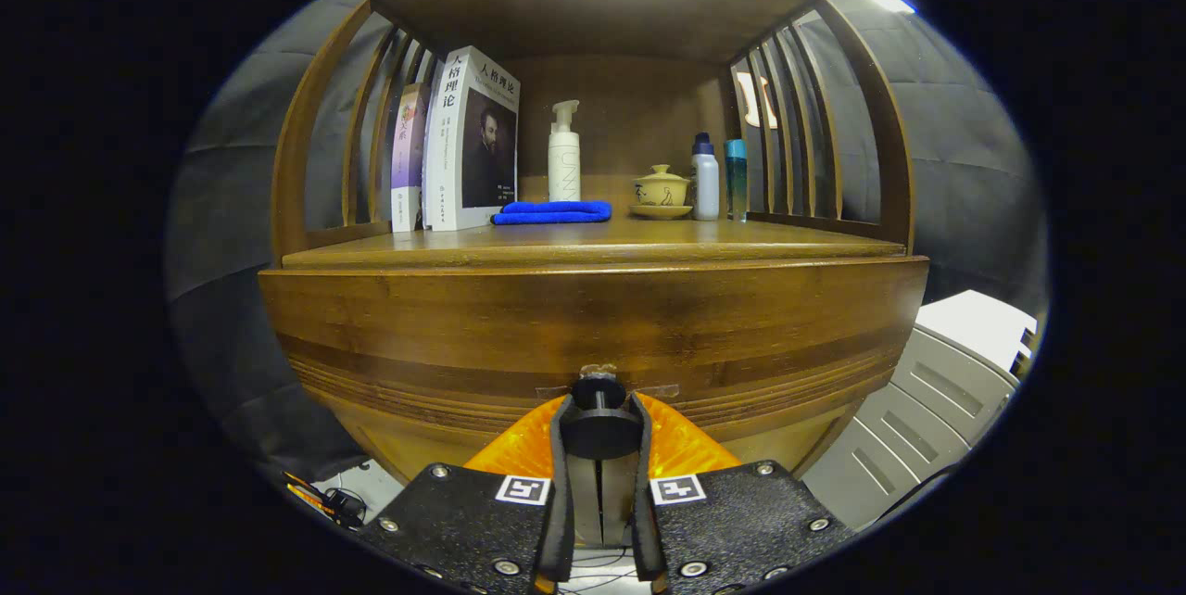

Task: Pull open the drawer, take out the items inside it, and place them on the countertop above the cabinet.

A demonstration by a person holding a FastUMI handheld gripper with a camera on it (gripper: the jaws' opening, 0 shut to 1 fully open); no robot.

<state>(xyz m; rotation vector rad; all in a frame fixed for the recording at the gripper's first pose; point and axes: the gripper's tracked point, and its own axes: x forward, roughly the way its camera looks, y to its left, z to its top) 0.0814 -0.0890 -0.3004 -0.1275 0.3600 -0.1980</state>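
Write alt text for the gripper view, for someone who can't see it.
The gripper is closed on the round black drawer knob of a wooden cabinet. On the countertop above stand two books, a folded blue cloth, a pump bottle, a lidded teacup and two bottles.

We see a brown wood-grain drawer front [593, 317] with darker bands, black knob [600, 428], blue folded cloth [553, 212], white pump bottle [563, 155], yellow lidded cup [662, 187], teal bottle [736, 178].
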